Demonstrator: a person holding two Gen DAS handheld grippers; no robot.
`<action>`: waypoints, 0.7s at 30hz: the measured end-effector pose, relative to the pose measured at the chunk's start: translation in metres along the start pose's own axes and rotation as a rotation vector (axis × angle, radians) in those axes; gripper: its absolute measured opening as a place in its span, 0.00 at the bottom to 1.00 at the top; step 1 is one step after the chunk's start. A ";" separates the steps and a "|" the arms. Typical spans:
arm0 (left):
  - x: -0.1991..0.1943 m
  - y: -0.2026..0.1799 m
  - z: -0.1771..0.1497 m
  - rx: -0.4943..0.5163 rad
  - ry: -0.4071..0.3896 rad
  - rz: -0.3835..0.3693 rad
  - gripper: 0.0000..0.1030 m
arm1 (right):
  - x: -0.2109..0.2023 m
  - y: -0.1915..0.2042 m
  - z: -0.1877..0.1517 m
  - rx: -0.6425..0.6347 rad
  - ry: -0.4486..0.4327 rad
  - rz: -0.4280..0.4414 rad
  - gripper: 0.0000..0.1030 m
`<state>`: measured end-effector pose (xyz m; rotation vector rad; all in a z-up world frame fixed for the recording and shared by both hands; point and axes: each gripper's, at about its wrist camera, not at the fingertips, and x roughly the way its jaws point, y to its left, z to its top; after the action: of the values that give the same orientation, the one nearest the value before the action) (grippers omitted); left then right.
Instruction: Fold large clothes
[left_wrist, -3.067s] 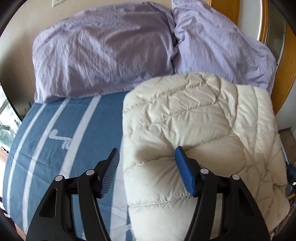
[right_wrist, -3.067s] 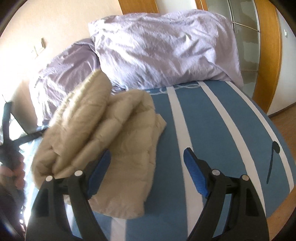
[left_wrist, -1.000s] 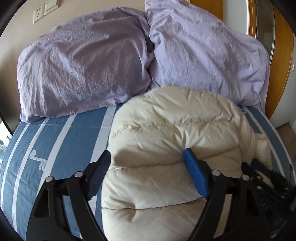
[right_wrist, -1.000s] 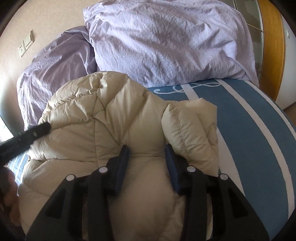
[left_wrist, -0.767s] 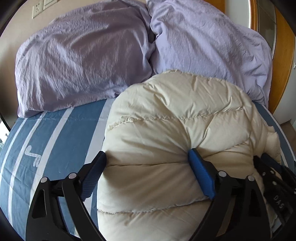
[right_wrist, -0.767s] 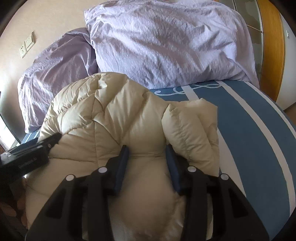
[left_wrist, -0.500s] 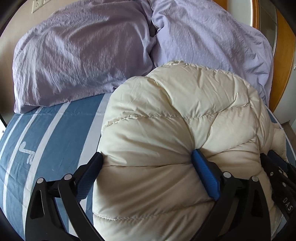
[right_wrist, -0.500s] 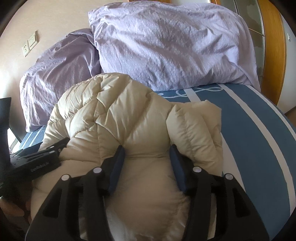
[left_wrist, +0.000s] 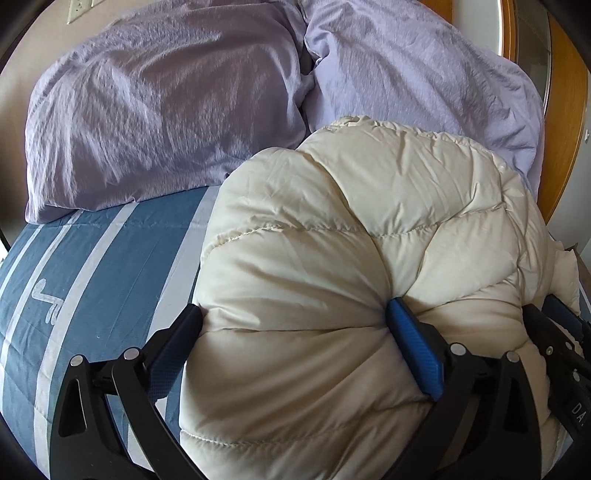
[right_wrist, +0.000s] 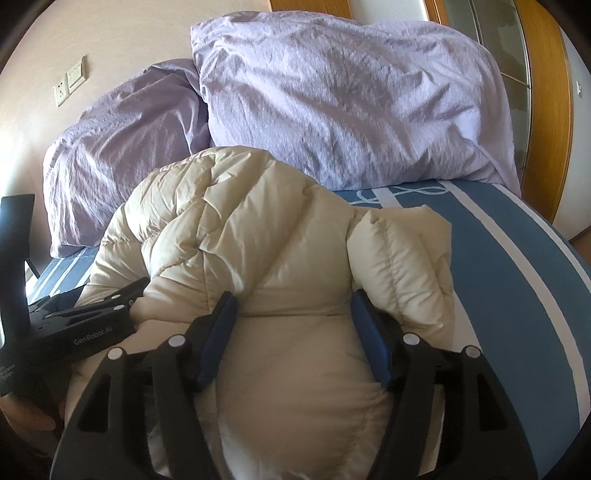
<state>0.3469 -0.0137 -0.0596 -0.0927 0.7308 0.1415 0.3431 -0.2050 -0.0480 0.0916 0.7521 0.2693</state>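
1. The cream down jacket (left_wrist: 332, 280) sits bunched into a puffy bundle on the blue striped bedspread (left_wrist: 92, 266), its far edge close under the two lilac pillows (left_wrist: 166, 110). A loose padded flap, perhaps a sleeve or hem, sticks out on its right side in my right view.
2. My left gripper (left_wrist: 295, 332) has its fingers spread wide, straddling the near left part of the bundle. The padding bulges between them, so they press into it more than pinch it.
3. My right gripper (right_wrist: 291, 328) is narrower, its blue pads (right_wrist: 373, 343) squeezing a thick wad of the jacket between them.
4. I judge the fold to be well along: the jacket is doubled over and I am gathering or compressing it.
5. Next I would need to close my left fingers for a real hold, then tuck that stray flap in and flatten the bundle, slowly, since slick down fabric springs back and slips.
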 end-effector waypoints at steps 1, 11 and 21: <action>0.000 0.001 0.000 -0.002 -0.002 -0.003 0.98 | 0.000 0.000 0.000 0.000 -0.001 0.001 0.63; 0.001 0.007 0.000 -0.030 0.004 -0.040 0.99 | -0.002 0.003 -0.001 -0.009 -0.014 -0.005 0.69; 0.003 0.008 0.001 -0.042 0.011 -0.053 0.99 | -0.003 0.003 -0.001 -0.008 -0.023 0.006 0.73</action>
<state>0.3488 -0.0049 -0.0614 -0.1529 0.7358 0.1058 0.3395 -0.2029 -0.0465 0.0894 0.7279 0.2768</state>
